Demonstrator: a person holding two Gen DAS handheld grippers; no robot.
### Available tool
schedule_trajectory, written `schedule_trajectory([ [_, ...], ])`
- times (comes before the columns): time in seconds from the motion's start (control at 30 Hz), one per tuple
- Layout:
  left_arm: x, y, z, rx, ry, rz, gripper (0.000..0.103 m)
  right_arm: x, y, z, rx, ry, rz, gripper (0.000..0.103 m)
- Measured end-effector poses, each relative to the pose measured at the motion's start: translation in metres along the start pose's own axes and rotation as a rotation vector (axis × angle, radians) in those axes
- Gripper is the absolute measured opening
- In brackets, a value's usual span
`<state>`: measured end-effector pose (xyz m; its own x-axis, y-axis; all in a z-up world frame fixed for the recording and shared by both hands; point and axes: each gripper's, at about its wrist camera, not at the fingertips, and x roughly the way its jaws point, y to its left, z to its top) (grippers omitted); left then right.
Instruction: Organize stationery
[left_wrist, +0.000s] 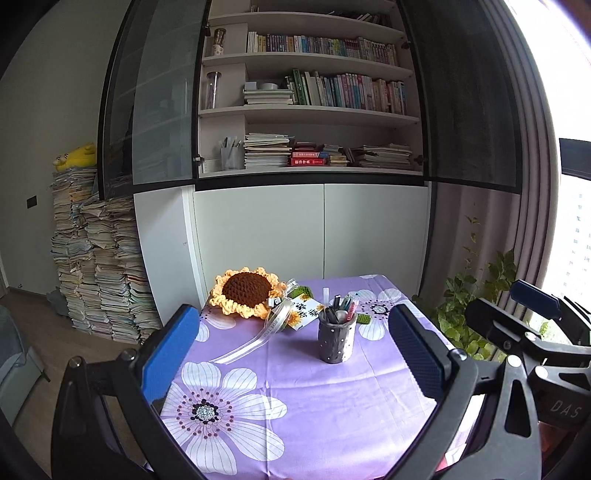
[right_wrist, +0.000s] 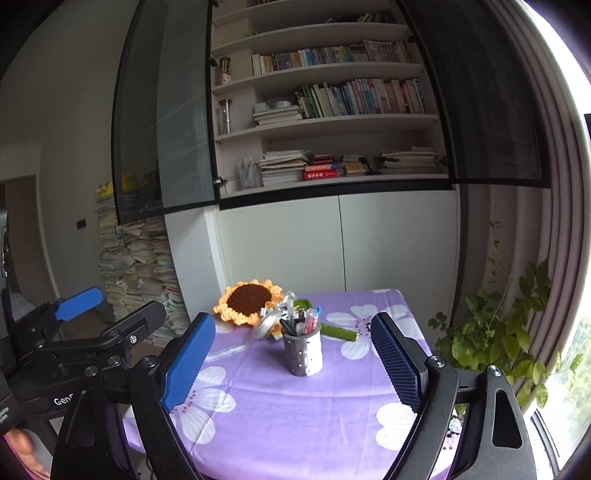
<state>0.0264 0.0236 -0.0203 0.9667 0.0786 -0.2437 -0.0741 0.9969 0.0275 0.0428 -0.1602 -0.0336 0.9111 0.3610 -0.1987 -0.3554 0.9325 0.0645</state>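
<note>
Left wrist view shows the pen holder (left_wrist: 337, 341), a grey dotted cup, standing upright on the purple flowered tabletop (left_wrist: 295, 406) with the pens (left_wrist: 341, 304) already upright inside it, tips and caps poking above the rim. That gathering suggests the sorting is largely done; no loose pen shows on the cloth around the cup.

Just behind and left of the pen holder lies a crocheted sunflower (left_wrist: 245, 291) with a ribbon and a printed card, decoration more than stationery. Just behind and right of the cup, a green stick (right_wrist: 339, 331) lies flat on the cloth; whether it belongs in the cup I cannot tell.

Both tools are held level, well short of the pen holder and pointed at it, so the cup sits framed between each pair of blue pads. The left tool (left_wrist: 295, 354) is spread wide and grips nothing. The right tool (right_wrist: 293, 363) is likewise released and empty, held just beside the left one at about the same height.
</note>
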Motion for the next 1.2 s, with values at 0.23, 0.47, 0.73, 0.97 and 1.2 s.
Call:
schedule_trajectory([
  [0.23, -0.0031, 0.0011, -0.0017, -0.007, 0.003, 0.019, 0.102, -0.0004, 0.0014, -0.0015, 0.008, 0.019, -0.006, 0.087],
  [0.47, -0.0042, 0.0014, -0.0031, -0.009, 0.001, 0.028, 0.102, -0.0007, -0.0020, -0.0032, 0.022, 0.022, -0.004, 0.087],
  [0.73, -0.0026, -0.0013, -0.0030, 0.000, -0.003, 0.032, 0.102, 0.0017, -0.0007, -0.0040, 0.015, 0.031, 0.011, 0.087],
  [0.97, 0.0000, -0.0021, -0.0023, 0.004, 0.001, 0.033, 0.102, 0.0042, -0.0023, -0.0047, 0.026, 0.042, 0.014, 0.087],
  [1.2, 0.0034, -0.0044, -0.0011, 0.008, 0.010, 0.031, 0.102, 0.0073, -0.0029, -0.0046, 0.026, 0.040, 0.011, 0.087],
])
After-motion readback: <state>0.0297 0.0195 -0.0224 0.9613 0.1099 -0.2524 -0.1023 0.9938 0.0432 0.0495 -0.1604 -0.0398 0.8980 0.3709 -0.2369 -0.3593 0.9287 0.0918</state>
